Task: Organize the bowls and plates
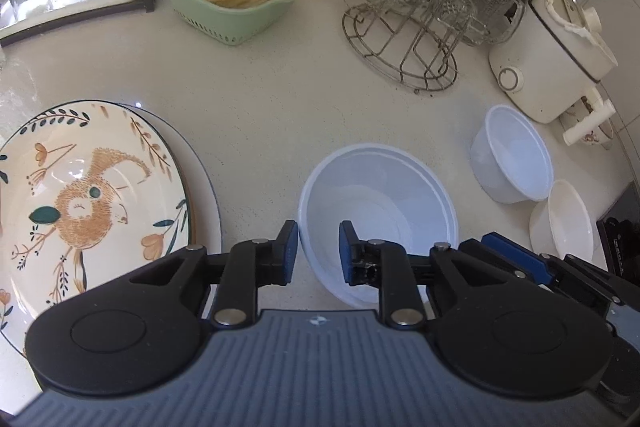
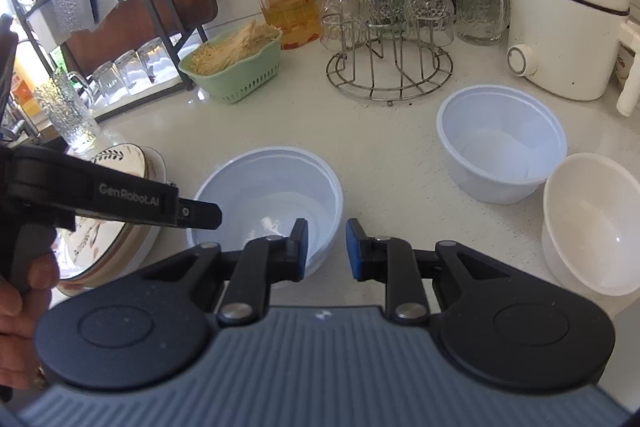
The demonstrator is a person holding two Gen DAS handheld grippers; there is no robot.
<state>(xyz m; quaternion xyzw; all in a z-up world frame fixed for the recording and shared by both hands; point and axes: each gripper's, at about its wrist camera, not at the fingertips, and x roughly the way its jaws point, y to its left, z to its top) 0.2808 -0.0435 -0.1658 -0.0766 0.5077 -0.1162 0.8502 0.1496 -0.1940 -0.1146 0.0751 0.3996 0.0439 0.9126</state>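
I hold both claws nearly clenched, empty: left gripper [image 1: 319, 253] and right gripper [image 2: 326, 251] over stacked white bowls [image 1: 378, 215]. Rim possibly thin; narrow jaws may knock it sideways.

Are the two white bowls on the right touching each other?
Cannot tell. In the right wrist view the cream bowl overlaps the deep white bowl with no counter visible between them; the left wrist view shows the same overlap, so neither contact nor gap is plain.
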